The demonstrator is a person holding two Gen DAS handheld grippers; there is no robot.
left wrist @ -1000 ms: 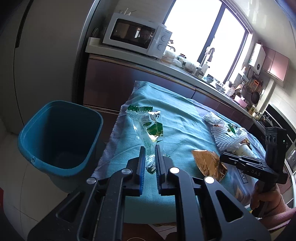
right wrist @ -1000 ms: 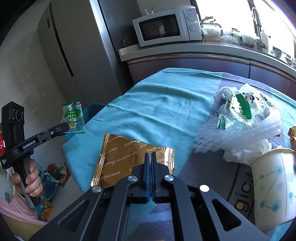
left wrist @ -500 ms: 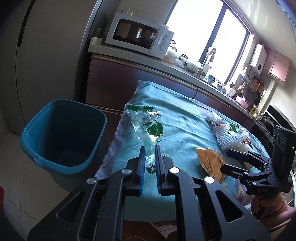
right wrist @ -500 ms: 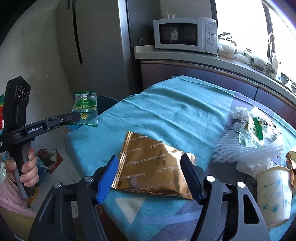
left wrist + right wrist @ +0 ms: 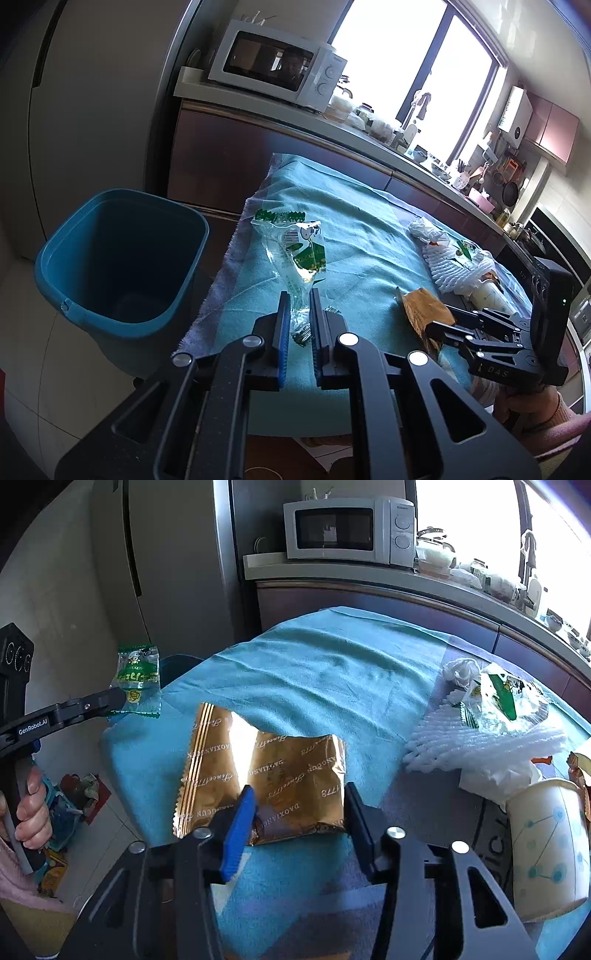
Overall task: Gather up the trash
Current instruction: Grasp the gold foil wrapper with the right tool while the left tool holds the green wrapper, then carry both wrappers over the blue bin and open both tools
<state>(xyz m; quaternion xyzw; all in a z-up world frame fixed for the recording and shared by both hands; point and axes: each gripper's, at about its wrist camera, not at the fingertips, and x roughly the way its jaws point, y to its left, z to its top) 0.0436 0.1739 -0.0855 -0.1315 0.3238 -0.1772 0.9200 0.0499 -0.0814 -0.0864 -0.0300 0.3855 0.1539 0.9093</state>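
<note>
My left gripper [image 5: 298,295] is shut on the lower end of a clear and green plastic wrapper [image 5: 295,251], which it holds upright over the table's near left corner, beside the blue bin [image 5: 199,225]. The right wrist view shows that wrapper [image 5: 138,672] hanging at the left gripper's tip [image 5: 110,701]. A gold foil wrapper [image 5: 288,768] lies between the fingers of my right gripper [image 5: 298,790], whose jaws are closing. Both pads touch it and its far end buckles up off the teal cloth [image 5: 314,672]. From the left wrist view the gold wrapper [image 5: 421,306] stands tilted in the right gripper [image 5: 439,319].
A white foam net with plastic bags [image 5: 480,734] and a paper cup [image 5: 546,849] sit at the table's right. Behind are a counter with a microwave [image 5: 347,528] and a fridge [image 5: 166,554]. A person's hand [image 5: 33,812] grips the left handle.
The right gripper opened wide from shut, moved onto the gold wrapper and narrowed around it, and the wrapper has risen at its far end. The left gripper with the green wrapper stayed put.
</note>
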